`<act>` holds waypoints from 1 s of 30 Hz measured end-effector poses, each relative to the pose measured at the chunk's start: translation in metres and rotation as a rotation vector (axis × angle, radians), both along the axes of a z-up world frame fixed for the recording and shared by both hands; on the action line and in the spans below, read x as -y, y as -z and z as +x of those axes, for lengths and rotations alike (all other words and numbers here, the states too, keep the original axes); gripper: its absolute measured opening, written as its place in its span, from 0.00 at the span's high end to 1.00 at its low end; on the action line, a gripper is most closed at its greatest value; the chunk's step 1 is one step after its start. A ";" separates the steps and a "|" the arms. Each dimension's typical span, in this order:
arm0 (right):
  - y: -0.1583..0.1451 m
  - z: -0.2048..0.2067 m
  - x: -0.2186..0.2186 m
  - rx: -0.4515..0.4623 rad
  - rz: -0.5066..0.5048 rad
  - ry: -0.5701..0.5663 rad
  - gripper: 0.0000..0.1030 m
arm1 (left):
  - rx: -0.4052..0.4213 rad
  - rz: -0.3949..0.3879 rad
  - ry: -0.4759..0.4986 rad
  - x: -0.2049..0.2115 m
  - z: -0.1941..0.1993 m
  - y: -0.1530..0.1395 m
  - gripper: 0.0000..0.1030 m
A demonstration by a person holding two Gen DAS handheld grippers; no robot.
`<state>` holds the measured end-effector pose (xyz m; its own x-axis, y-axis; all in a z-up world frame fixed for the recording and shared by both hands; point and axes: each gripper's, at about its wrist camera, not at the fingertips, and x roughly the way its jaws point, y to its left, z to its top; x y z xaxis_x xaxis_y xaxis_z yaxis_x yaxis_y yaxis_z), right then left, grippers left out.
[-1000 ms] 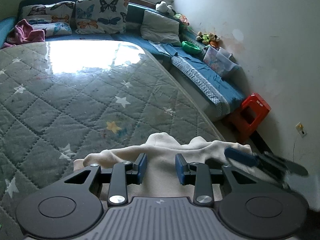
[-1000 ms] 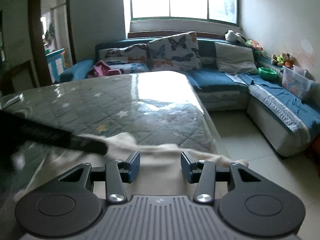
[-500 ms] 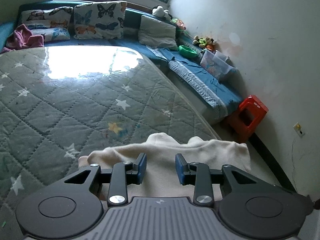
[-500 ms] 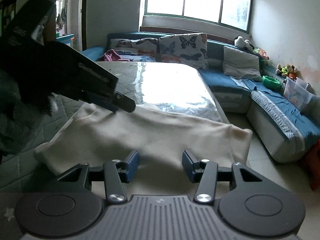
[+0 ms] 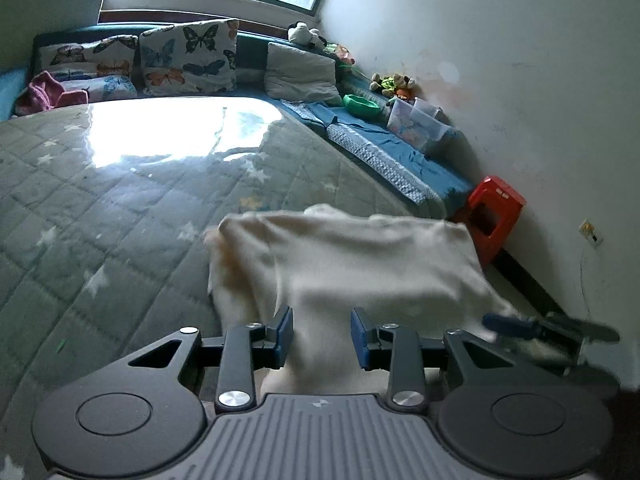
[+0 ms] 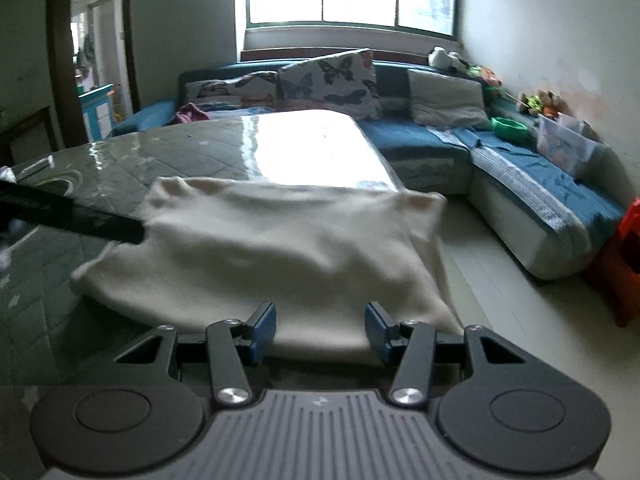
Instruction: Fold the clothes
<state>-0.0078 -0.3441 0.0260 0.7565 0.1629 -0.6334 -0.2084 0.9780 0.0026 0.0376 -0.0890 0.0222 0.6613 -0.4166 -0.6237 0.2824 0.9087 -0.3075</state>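
Observation:
A cream garment [image 5: 352, 264] lies at the near right corner of a grey quilted mattress [image 5: 120, 208], its right part hanging past the edge. It looks blurred, as if in motion. My left gripper [image 5: 322, 334] is open, its blue pads either side of the cloth's near edge. The right gripper's blue finger [image 5: 516, 322] shows at the garment's right corner. In the right wrist view the garment [image 6: 272, 248] fills the middle, and my right gripper [image 6: 320, 330] is open over its near edge. The left gripper's dark finger [image 6: 80, 220] reaches the garment's left edge.
A blue corner sofa [image 5: 384, 148] with butterfly pillows [image 5: 188, 56] runs behind and right of the mattress. A red plastic stool [image 5: 494, 214] stands by the wall. Clear bins [image 5: 416, 124] and a green bowl [image 5: 360, 105] sit on the sofa. Floor [image 6: 520, 320] lies right of the mattress.
The garment has been lifted and spread wider, now blurred with motion. The right gripper has come back into the left view at the cloth's right corner. Both jaws stay open.

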 end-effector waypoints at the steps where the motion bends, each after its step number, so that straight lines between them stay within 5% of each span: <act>1: 0.000 -0.002 0.002 -0.001 0.001 0.008 0.51 | 0.000 0.003 -0.001 -0.001 -0.004 0.001 0.66; 10: -0.006 -0.016 0.009 0.013 0.010 0.032 0.46 | -0.011 0.021 -0.035 -0.009 -0.024 0.009 0.66; 30: -0.013 -0.052 -0.009 0.033 0.043 0.036 0.10 | -0.032 0.073 -0.045 -0.005 -0.060 0.005 0.28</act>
